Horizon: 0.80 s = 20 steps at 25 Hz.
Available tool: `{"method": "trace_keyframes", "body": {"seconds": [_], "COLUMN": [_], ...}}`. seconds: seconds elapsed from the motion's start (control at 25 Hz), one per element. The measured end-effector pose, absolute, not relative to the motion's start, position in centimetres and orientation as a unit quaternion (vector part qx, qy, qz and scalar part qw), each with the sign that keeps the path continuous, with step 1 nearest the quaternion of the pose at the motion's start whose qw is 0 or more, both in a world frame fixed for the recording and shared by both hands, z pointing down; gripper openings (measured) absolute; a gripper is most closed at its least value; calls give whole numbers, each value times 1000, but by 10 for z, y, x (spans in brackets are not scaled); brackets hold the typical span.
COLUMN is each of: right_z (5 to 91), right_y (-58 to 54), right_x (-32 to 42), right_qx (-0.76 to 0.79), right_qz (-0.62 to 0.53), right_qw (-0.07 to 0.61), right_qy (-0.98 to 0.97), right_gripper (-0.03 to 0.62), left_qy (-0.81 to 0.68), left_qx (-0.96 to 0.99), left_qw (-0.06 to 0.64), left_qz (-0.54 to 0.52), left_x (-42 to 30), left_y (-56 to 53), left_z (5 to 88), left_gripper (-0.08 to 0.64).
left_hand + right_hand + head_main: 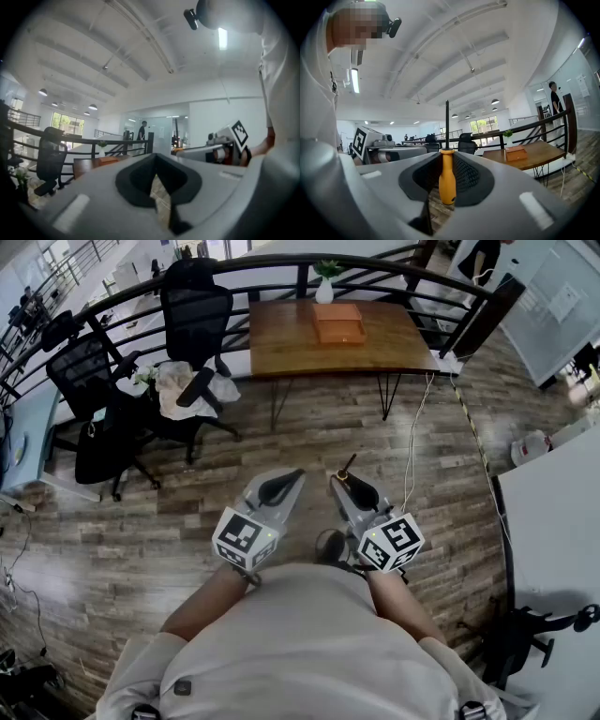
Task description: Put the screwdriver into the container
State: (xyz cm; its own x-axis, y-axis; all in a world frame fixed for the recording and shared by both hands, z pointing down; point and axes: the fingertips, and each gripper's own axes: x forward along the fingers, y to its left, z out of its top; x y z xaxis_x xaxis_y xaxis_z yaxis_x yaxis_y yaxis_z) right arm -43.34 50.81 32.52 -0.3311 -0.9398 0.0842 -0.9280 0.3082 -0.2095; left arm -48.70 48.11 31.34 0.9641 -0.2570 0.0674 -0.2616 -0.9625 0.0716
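Right claw [446, 161] is clamped on the orange handle of a screwdriver [446, 183], with the shaft pointing up. Left claw [157, 177] is closed with nothing in it. Both hover over open wood floor [356, 432], well apart from the bench [281, 343]. The orange container [338, 322] sits near the bench's far edge, beside the railing [272, 261].

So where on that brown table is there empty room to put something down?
The wooden table is bare left of the orange container and right of it, and along the near edge. The back middle is crowded: the container and a white vase sit there. Left of the table, black chairs crowd the floor. The screwdriver would fit either side.
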Motion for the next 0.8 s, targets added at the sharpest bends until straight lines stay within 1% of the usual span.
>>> {"method": "trace_keyframes", "body": {"seconds": [0.48,0.64,0.8], "right_z": [330,331,338], "right_y": [503,500,492], "right_x": [-411,-393,-362], "right_qx": [-572,-565,-562], "right_qz": [-109,-110,-112], "right_qw": [27,33,35], "right_qy": [812,817,819], "right_gripper": [77,77,77], "left_qy": [-139,-143,-141], "left_qx": [989,988,988], "left_qw": [44,47,47], "left_qz": [35,39,42], "left_x": [-464,-444,-409], "left_y": [475,472,463], "left_z": [320,325,334], "left_gripper": [3,3,3]}}
